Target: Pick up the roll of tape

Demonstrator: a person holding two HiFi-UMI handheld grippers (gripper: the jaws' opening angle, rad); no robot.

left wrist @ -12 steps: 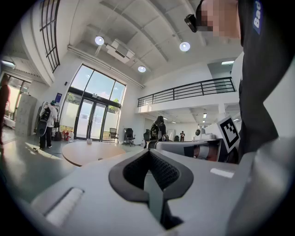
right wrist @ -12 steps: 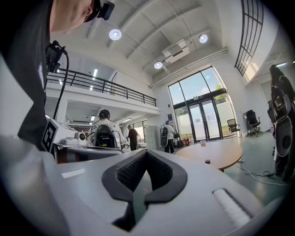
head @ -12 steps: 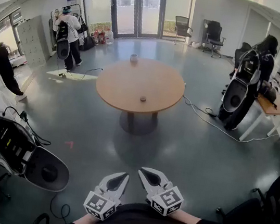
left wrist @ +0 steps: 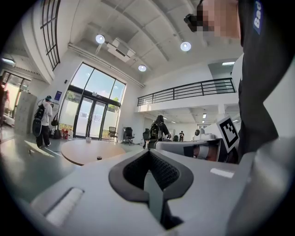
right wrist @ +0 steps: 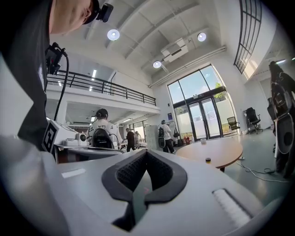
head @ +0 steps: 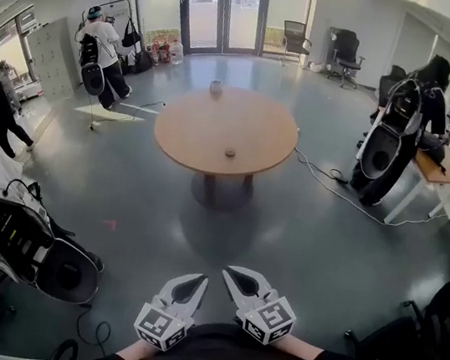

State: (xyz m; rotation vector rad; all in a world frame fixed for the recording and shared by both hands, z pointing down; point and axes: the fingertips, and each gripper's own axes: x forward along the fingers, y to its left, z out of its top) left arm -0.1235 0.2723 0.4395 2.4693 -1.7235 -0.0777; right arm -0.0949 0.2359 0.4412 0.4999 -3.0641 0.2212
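A round wooden table (head: 217,123) stands several steps ahead in the middle of the room. On it lie a small dark round object (head: 230,152) near the front and a pale cylinder (head: 216,89) at the far edge; which of them is the tape I cannot tell. Both show small in the left gripper view, the dark object (left wrist: 98,158) and the pale cylinder (left wrist: 88,139), and in the right gripper view, the dark object (right wrist: 208,160) and the pale cylinder (right wrist: 203,141). My left gripper (head: 188,289) and right gripper (head: 241,283) are held close to my chest, both shut and empty, far from the table.
An open equipment case (head: 32,250) lies on the floor at my left. A cable (head: 333,192) runs across the floor right of the table. A person with a backpack (head: 397,134) stands by a desk (head: 438,171) at right, and other people (head: 102,45) at the back left.
Both grippers stay in place and stay shut. The head view has shifted a little, and the people at the back left have moved slightly.
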